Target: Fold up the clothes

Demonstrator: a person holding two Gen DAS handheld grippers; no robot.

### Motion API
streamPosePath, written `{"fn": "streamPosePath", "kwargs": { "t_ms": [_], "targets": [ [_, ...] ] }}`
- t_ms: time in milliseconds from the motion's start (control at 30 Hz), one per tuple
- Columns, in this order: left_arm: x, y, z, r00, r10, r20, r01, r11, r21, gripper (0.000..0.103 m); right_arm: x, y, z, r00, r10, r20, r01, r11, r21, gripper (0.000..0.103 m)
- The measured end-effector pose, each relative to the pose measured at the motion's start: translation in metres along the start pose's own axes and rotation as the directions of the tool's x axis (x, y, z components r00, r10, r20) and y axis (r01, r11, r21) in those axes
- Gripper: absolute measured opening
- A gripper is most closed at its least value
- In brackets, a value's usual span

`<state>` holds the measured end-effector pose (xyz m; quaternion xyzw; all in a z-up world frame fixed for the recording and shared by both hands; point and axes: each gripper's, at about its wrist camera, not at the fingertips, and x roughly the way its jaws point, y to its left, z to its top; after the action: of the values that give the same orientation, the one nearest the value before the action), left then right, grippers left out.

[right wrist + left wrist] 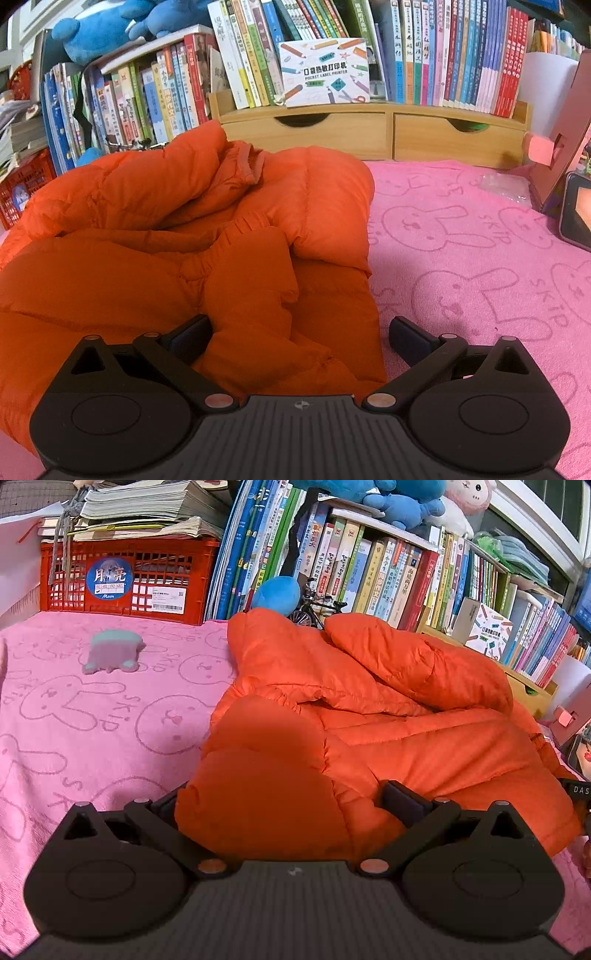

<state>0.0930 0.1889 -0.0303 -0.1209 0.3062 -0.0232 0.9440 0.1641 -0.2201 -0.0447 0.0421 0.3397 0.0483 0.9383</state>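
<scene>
An orange puffy jacket [369, 716] lies crumpled on a pink bunny-print towel [92, 720]. My left gripper [284, 801] sits at the jacket's near edge with its jaws wide apart. A bulge of jacket fills the gap and hides most of the left finger, while the right finger [402, 801] shows. In the right wrist view the jacket [147, 229] covers the left half, with a sleeve and its elastic cuff folded across the body. My right gripper [301, 334] stands open over the jacket's right hem, and the sleeve end lies loose between its fingers, not pinched.
A red crate [122, 579] stacked with papers and rows of books [369, 568] line the back. A small grey-teal toy [112, 651] lies on the towel. Wooden drawers [369, 129], a label-printer box [325, 72] and a small screen [576, 210] border the right side.
</scene>
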Motion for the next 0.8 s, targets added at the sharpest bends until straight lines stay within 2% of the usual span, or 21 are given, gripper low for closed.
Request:
{"fn": "streamPosePath", "kwargs": {
  "t_ms": [100,200,333,433,600,800],
  "targets": [
    [-0.003,0.006,0.0,1.0,0.008,0.02,-0.007,0.999,-0.041,0.103,-0.012,-0.008,-0.002,0.999,0.02,0.028,-0.02,0.999,0.031,0.103],
    [-0.005,0.013,0.0,0.999,-0.008,0.032,0.01,0.997,-0.079,0.103,-0.036,-0.015,-0.006,0.988,0.101,0.113,-0.105,0.994,0.028,0.103],
    [-0.004,0.01,0.001,1.0,0.004,0.024,-0.003,0.998,-0.062,0.103,-0.068,-0.008,-0.007,0.949,0.239,0.208,-0.226,0.971,-0.084,0.103],
    [-0.003,0.008,0.001,1.0,0.011,0.02,-0.01,0.999,-0.053,0.103,-0.077,0.009,-0.007,0.923,0.317,0.217,-0.277,0.94,-0.197,0.103],
    [-0.003,0.009,0.0,1.0,0.007,0.021,-0.005,0.998,-0.056,0.103,-0.052,0.034,-0.02,0.956,0.261,0.136,-0.213,0.932,-0.293,0.103],
    [-0.003,0.009,0.001,1.0,0.007,0.021,-0.006,0.998,-0.055,0.103,-0.031,0.029,-0.019,0.963,0.263,0.051,-0.247,0.946,-0.211,0.103]
  ]
}}
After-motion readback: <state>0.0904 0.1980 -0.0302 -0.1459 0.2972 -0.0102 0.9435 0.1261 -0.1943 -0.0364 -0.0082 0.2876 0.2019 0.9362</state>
